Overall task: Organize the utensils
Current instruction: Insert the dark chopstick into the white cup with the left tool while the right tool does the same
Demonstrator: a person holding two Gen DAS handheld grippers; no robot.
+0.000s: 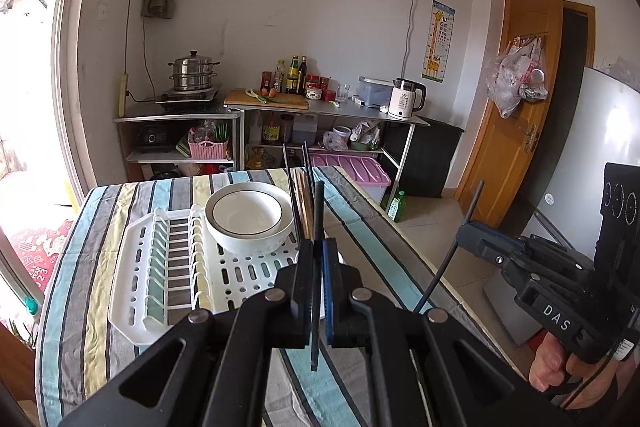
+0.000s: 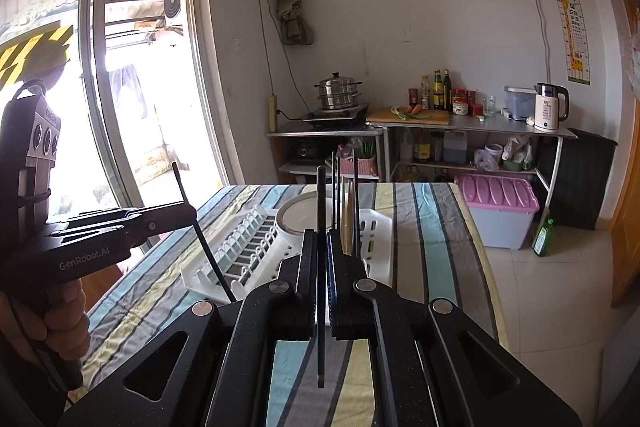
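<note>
Holding one dark chopstick in each gripper, you stand at the near edge of the striped table (image 1: 120, 211), both sticks upright and above the cloth.

Item 1, dish rack (image 1: 132, 267): white plastic, on the table's left half. Slotted rows at its left stand bare; they suit plates, not sticks.

Item 2, bowl (image 1: 248, 215): white with a dark rim line, seated on the rack's flat perforated part.

Item 3, standing utensils (image 1: 304, 195): several dark and wooden chopsticks upright just right of the bowl, apparently in the rack's holder, which the gripper hides. Likely the destination for your two sticks.

Item 4, left gripper (image 1: 318, 247): jaws closed tight on a dark chopstick (image 1: 318, 211), held vertically, which suits a straight drop among the others.

Item 5, right gripper (image 2: 320, 243): jaws likewise clamped on a second dark chopstick (image 2: 321, 195), vertical, off the table's right side.

Legible writing: "GenRobot.AI" on the left gripper's side in the right wrist view; "DAS" on the right gripper's body in the left wrist view; "55°" on the white kettle (image 1: 406, 101). The giraffe wall chart (image 1: 439, 41) shows eye-test letters.
</note>
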